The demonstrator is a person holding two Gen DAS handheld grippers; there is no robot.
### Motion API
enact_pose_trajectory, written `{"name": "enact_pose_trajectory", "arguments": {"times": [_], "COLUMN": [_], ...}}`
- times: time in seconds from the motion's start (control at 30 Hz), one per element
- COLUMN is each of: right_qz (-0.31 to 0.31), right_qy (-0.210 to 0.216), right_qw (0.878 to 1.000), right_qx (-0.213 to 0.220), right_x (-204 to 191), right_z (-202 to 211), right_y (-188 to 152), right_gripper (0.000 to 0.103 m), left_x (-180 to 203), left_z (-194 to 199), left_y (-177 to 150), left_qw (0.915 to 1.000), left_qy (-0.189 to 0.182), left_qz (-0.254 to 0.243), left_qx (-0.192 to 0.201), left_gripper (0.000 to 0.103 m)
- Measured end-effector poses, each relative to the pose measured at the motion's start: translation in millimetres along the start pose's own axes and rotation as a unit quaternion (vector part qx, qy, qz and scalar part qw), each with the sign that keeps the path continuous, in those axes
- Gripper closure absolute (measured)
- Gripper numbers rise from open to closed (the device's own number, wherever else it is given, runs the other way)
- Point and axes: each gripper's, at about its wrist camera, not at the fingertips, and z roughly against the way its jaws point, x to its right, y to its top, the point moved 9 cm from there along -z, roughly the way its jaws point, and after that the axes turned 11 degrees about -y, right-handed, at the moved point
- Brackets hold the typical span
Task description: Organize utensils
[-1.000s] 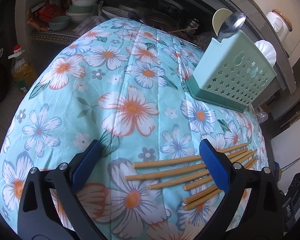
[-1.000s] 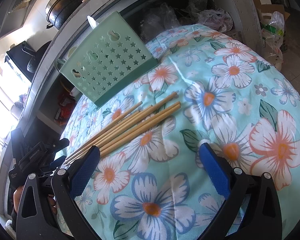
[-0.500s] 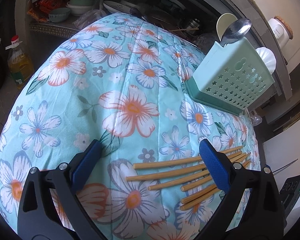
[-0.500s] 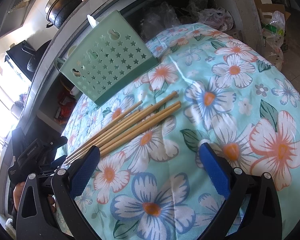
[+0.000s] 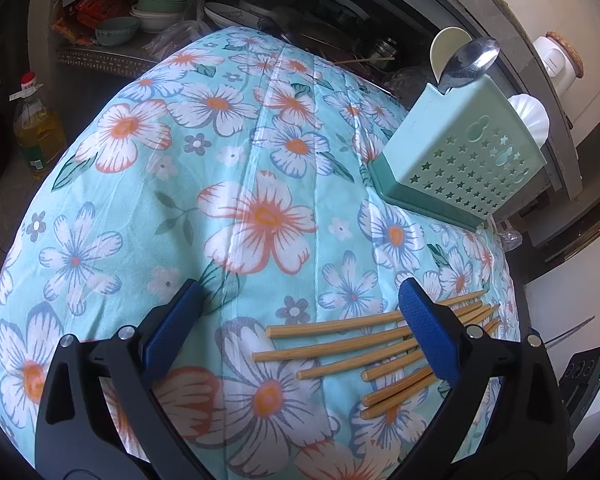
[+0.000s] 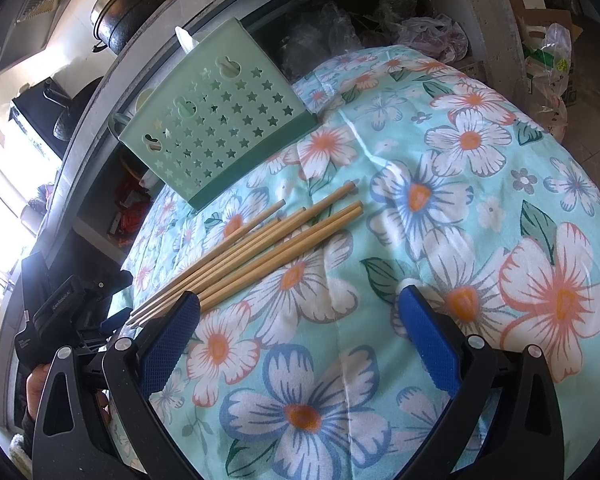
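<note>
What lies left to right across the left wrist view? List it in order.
Oil bottle → stacked bowls → big orange flower on the tablecloth → green utensil holder → white jar with a cork lid.

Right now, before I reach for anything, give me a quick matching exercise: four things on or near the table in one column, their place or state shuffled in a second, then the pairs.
Things:
1. chopsticks
2. metal spoon
3. utensil holder
4. oil bottle

Place or state:
A. standing on the floor beside the table
B. lying loose on the floral cloth
C. upright on the cloth, pierced with stars
D. bowl sticking up out of the holder

Pairs: 1-B, 2-D, 3-C, 4-A
</note>
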Motion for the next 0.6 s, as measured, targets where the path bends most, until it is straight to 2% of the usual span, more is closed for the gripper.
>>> {"name": "enact_pose_trajectory", "arguments": {"times": [0.17,0.27,0.4,0.5,0.6], "right_qz": [0.014,0.033,0.027,0.011,-0.011], "right_qy": [0.002,0.006,0.029,0.044,0.049], "right_qw": [1.000,0.999,0.999,0.999,0.999], "right_qx": [-0.015,-0.038,-0.032,-0.014,-0.002], "right_x": [-2.4,-4.2,1.6,14.8,30.5], "right_z": [-0.8,-1.3,10.3,26.4,36.9], "right_y": [-1.7,-1.4,5.7,19.8,30.3], "right_gripper": [0.006,0.006,0.007,0.011,0.016], "left_x": [5.0,13.0,44.8,83.7,127.6], "left_z": [1.0,11.0,28.9,34.7,28.8], "left_y": [-0.8,2.2,2.3,-3.7,-20.6], "left_qw": [0.9995,0.9981,0.9911,0.9788,0.9604], "left_qy": [0.015,0.027,0.023,0.011,-0.012], "left_qz": [-0.027,-0.053,-0.124,-0.198,-0.275], "left_qx": [-0.004,0.016,0.043,0.050,0.042], "left_gripper": [0.009,0.009,0.009,0.009,0.009]}}
